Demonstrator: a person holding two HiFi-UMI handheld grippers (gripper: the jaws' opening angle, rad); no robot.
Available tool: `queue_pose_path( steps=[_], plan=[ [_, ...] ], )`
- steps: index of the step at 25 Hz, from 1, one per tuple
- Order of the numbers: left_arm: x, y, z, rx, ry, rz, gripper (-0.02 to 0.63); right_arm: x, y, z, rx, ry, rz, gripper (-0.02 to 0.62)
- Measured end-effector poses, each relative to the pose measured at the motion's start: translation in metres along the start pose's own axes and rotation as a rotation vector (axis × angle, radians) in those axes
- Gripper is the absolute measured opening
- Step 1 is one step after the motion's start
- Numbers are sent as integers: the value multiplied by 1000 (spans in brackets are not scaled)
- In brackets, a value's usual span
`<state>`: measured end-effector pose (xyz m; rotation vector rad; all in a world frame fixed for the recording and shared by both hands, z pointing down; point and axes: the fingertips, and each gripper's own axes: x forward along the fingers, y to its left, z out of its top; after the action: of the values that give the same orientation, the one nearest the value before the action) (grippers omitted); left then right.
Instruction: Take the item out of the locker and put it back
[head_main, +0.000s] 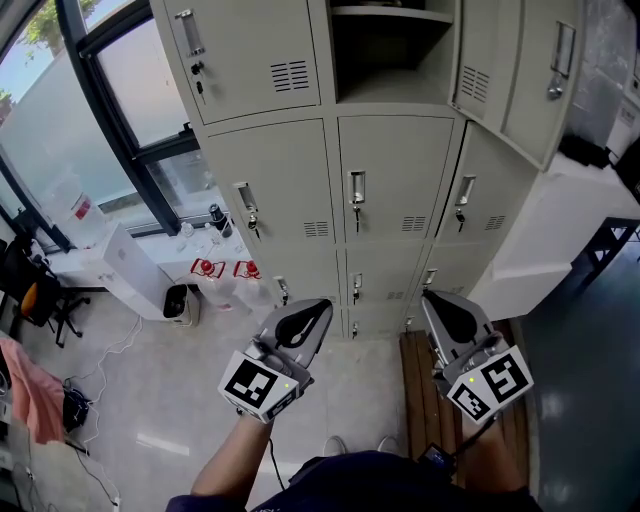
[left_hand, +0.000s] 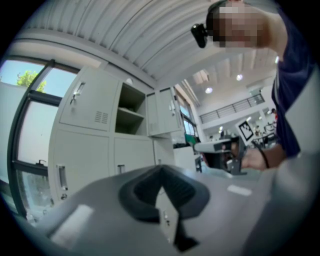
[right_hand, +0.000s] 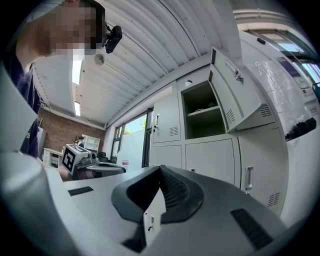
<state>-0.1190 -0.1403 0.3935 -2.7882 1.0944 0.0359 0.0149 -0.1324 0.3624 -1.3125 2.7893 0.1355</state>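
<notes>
Both grippers are held low in the frame, well apart from the lockers: left gripper (head_main: 318, 305) at lower centre, right gripper (head_main: 432, 297) at lower right. Jaws are pressed together on both, with nothing clamped. One locker (head_main: 388, 62) at top centre is seen open, its door (head_main: 512, 75) hanging out to the upper right. The item can't be made out inside tbh, too dark. So it fits either an item waiting in there or one already put back. Either way, that door edge should be given room.
</notes>
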Motion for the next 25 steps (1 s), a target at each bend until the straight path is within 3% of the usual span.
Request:
queue_pose_path(
  steps=[11,15,25],
  plan=[
    [14,-13,12,10,-19,-4,3,1,2,2,-17,-1,42,5],
    [16,-13,6,24,24,7,3,1,2,0,-25,6,54,5],
    [24,-18,10,14,-17,-10,3,1,-2,-1,-26,11,57,5]
  ],
)
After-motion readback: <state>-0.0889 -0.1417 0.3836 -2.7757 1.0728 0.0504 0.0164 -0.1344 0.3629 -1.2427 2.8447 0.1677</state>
